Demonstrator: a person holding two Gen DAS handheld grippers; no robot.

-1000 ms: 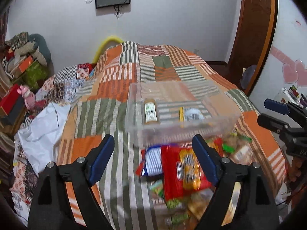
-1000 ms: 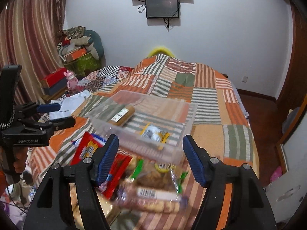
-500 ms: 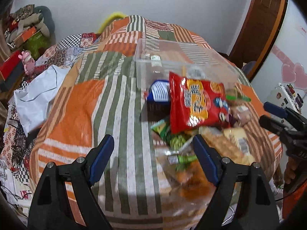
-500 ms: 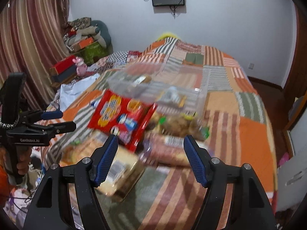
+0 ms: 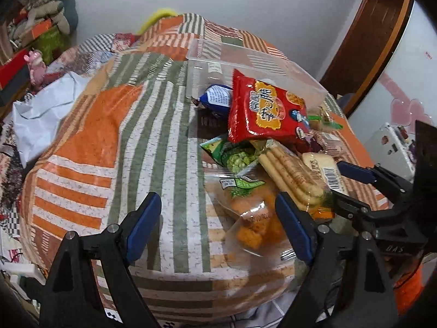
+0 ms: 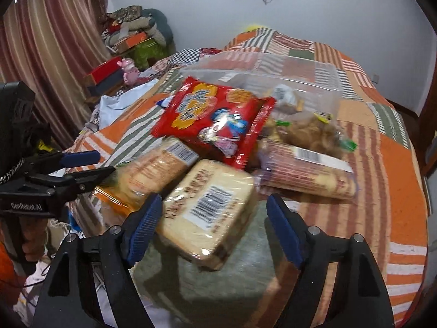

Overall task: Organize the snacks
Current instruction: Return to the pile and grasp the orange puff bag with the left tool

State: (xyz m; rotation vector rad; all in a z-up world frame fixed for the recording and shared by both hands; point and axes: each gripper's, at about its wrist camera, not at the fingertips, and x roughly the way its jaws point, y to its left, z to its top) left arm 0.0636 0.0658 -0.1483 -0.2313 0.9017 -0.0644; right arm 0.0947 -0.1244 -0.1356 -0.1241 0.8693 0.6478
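Observation:
A heap of snacks lies on the striped bedspread in front of a clear plastic bin [image 5: 245, 63] [image 6: 286, 71]. A red snack bag [image 5: 267, 109] [image 6: 215, 117] tops the heap. Around it lie a blue packet [image 5: 218, 98], a green pea bag [image 5: 235, 155] and a biscuit stick pack [image 5: 289, 172]. My left gripper [image 5: 218, 228] [image 6: 101, 163] is open above an orange snack bag [image 5: 251, 218], not touching it. My right gripper [image 6: 214, 231] [image 5: 344, 180] is opening its jaws. A pale cake pack [image 6: 210, 207] lies between them, and the pads do not press on it.
A wafer pack [image 6: 306, 175] and a bag of brown snacks [image 6: 314, 134] lie right of the heap. White plastic sheeting [image 5: 41, 120], stacked boxes and cushions [image 5: 27, 35] and a striped curtain [image 6: 41, 41] stand left of the bed. A wooden door frame [image 5: 368, 41] rises at the right.
Both grippers have come down and drawn closer to the snack heap at the near end of the bed. The bin now sits behind the heap. The right jaws stand wider apart.

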